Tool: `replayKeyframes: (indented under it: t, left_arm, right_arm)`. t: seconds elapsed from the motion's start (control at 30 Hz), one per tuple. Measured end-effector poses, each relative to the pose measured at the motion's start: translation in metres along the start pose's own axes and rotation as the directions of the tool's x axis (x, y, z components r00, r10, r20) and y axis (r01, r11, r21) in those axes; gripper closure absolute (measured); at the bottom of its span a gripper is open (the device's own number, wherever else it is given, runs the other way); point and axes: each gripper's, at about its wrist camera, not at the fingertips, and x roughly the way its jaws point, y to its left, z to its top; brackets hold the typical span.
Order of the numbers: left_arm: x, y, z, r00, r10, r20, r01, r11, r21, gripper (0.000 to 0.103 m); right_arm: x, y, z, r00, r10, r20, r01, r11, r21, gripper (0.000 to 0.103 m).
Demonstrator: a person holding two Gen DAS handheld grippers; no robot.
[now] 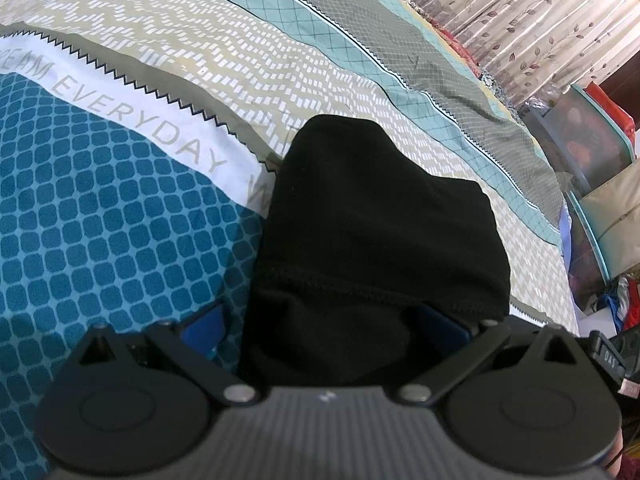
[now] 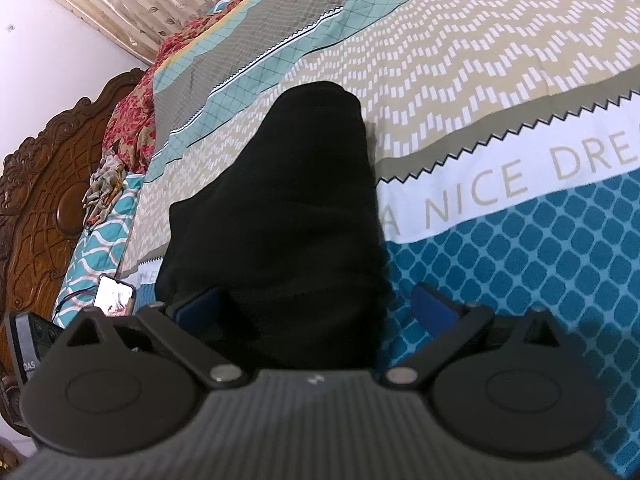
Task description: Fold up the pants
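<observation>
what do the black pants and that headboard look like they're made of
Black pants: soft matte knit, likely cotton or fleece; no sheen, a stitched hem line shows, it slumps in rounded folds. Headboard: dark brown wood, glossy varnish, going by carved scrollwork and highlights on it.

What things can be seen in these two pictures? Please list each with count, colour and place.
pants: one, black, folded, on the bed sheet in front of both grippers
bed sheet: one, blue, beige, teal and white with printed words, covering the bed
curtain: one, pale with leaf print, behind the bed
headboard: one, carved brown wood, at the bed's end
floral cloth: one, red patterned, near the headboard
phone: one, screen lit, beside the pants
left gripper: one, black, blue fingers spread, pants between them
right gripper: one, black, fingers spread wide
</observation>
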Motion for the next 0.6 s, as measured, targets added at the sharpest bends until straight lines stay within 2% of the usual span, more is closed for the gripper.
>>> replayKeyframes:
  t: [0.6]
  left_arm:
    - [-0.0013, -0.0016, -0.001, 1.0, -0.002, 0.011, 0.002, 1.0, -0.002, 0.0]
  right_arm:
    - [0.0014, -0.0042, 0.0035, 1.0, 0.01, 0.005, -0.01, 1.0, -0.023, 0.0]
